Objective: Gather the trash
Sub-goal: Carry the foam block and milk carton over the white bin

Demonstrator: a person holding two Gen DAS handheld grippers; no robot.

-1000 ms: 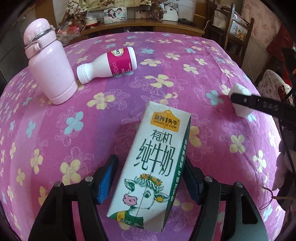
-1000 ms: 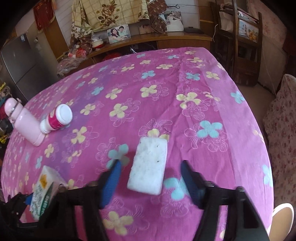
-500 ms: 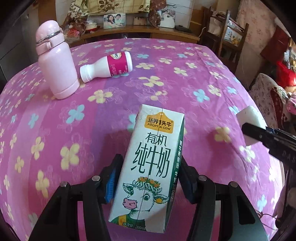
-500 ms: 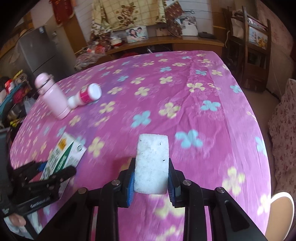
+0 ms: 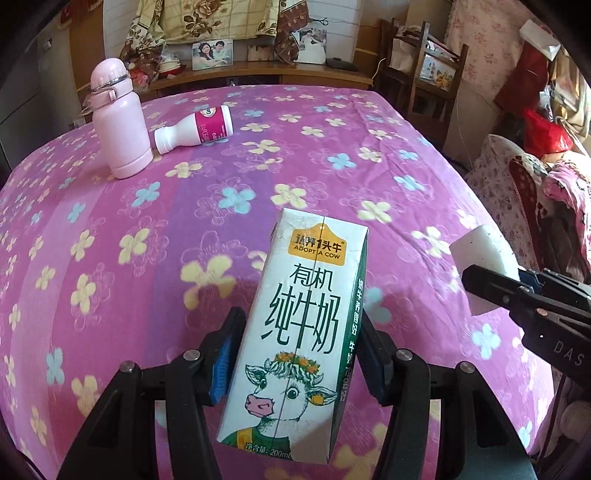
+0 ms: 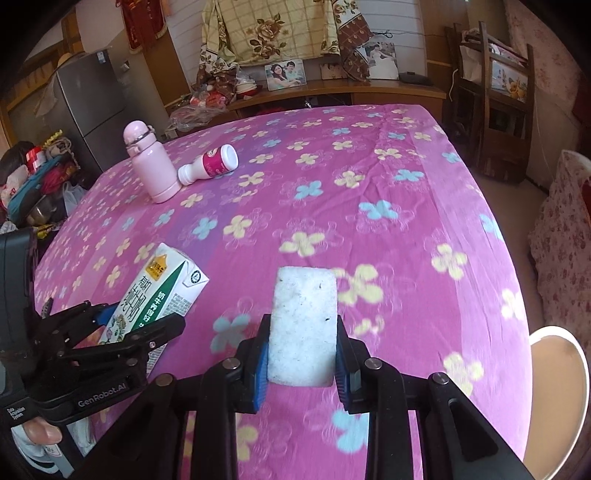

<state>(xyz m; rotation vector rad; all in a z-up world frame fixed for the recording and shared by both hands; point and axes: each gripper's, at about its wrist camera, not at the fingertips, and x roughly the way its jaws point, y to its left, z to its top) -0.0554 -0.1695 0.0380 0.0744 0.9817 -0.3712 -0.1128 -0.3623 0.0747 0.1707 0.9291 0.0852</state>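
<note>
- Pink flask (image 5: 120,123), upright, far left on the bed.
- Bed cover (image 5: 110,258), magenta with yellow and blue flowers.
- Framed photograph (image 6: 285,74), on the wooden shelf (image 6: 388,88) beyond the bed.
- Grey refrigerator (image 6: 88,107), far left.
- Wooden chair (image 6: 495,110), far right.
- Floral cloth (image 6: 273,29), hung on the far wall.

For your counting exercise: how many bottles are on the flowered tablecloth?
2. The pink flask stands upright at the far left of the tablecloth. The small white bottle with a magenta label lies on its side just right of it. Others may sit outside both views.
</note>
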